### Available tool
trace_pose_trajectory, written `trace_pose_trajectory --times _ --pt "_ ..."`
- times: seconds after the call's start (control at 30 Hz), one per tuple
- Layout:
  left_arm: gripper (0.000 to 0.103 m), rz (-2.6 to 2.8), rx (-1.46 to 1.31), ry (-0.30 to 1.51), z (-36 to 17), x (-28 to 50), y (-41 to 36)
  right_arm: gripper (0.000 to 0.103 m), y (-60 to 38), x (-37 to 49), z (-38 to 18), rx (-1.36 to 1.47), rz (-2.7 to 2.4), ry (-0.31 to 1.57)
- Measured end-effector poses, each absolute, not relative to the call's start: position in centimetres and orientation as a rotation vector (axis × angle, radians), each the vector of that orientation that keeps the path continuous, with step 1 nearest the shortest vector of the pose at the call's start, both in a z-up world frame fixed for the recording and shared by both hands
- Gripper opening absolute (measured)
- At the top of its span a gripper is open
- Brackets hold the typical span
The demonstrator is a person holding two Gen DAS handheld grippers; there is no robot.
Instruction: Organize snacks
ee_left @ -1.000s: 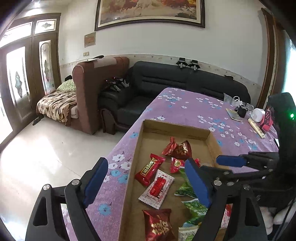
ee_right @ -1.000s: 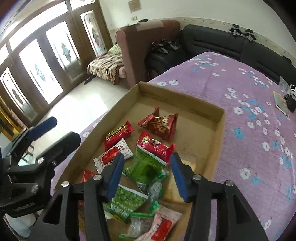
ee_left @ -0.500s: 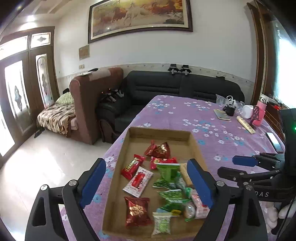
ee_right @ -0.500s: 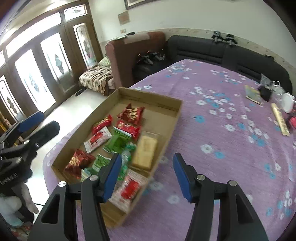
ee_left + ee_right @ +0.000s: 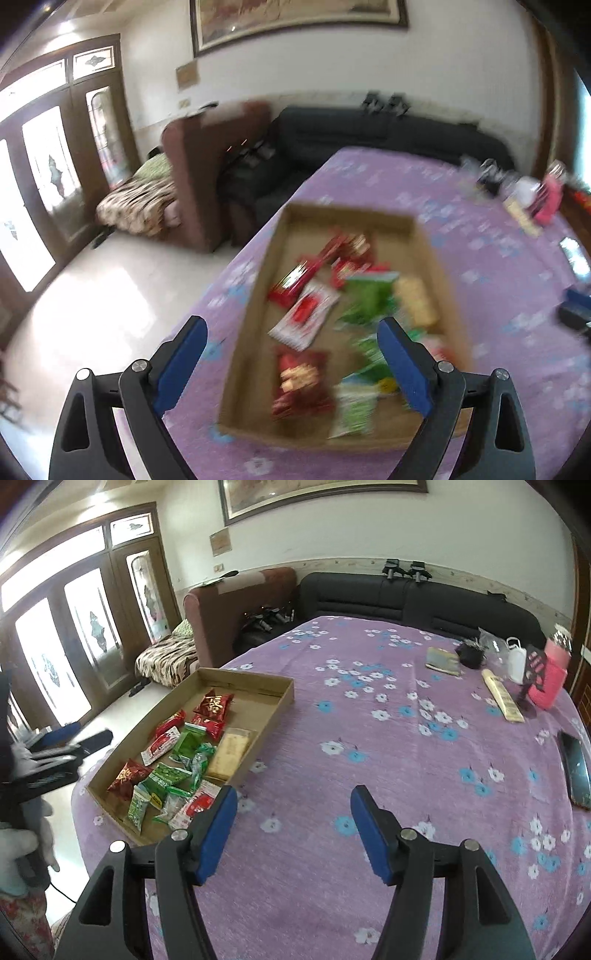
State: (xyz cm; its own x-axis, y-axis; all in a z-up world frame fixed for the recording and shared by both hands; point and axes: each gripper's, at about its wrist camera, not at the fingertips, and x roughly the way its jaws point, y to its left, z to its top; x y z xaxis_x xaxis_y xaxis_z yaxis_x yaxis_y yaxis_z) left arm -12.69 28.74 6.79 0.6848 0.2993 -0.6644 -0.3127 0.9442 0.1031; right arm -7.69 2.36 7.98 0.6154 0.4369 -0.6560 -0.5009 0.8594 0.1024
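Note:
A shallow cardboard tray (image 5: 258, 686) lies on the purple flowered tablecloth and holds several red and green snack packets (image 5: 184, 746) and a pale cracker pack (image 5: 231, 751). The tray also shows, blurred, in the left wrist view (image 5: 373, 214). My right gripper (image 5: 291, 830) is open and empty, held above bare cloth to the right of the tray's near end. My left gripper (image 5: 291, 365) is open and empty above the tray's near part; it shows at the left edge of the right wrist view (image 5: 74, 742).
At the table's far right stand a pink box (image 5: 546, 683), a white container (image 5: 515, 661), a long flat pack (image 5: 502, 698), a booklet (image 5: 441, 661) and a phone (image 5: 574, 768). A black sofa (image 5: 406, 598) and brown armchair (image 5: 236, 605) lie beyond; floor drops off left.
Both grippers have pulled back and up from the tray. The right gripper has swung right over bare tablecloth. The left wrist view is now motion-blurred.

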Motion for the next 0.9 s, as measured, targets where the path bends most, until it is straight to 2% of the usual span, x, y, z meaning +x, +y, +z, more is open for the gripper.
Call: trace_pose_trajectory --times 0.3,0.5,0.6,0.7,0.73,0.77,0.83,0.9 --pt "0.095 0.431 0.294 0.866 1.7 -9.7 25.7 0.064 1.4 -7.1 6.3 -0.051 0.544 0.762" --pt "0.095 0.381 0.222 0.823 3.2 -10.3 26.2 0.064 0.6 -6.5 6.6 -0.016 0.544 0.76" --pt "0.095 0.353 0.161 0.691 6.5 -12.2 26.2 0.064 0.8 -6.7 6.5 -0.005 0.55 0.762" --pt "0.095 0.352 0.14 0.474 10.6 -15.6 25.4 0.064 1.4 -7.7 6.8 -0.003 0.571 0.741" --pt "0.096 0.349 0.135 0.395 11.9 -17.1 25.0 0.064 1.6 -8.2 7.1 -0.006 0.579 0.725" --pt "0.103 0.348 0.131 0.308 13.4 -18.8 24.5 0.064 1.8 -8.7 7.3 -0.009 0.584 0.709" --pt "0.103 0.345 0.13 0.145 15.9 -22.2 23.6 0.065 2.3 -9.9 7.8 -0.014 0.597 0.67" --pt "0.103 0.298 0.125 0.049 17.4 -24.5 22.7 0.07 3.0 -11.3 8.3 -0.016 0.613 0.632"
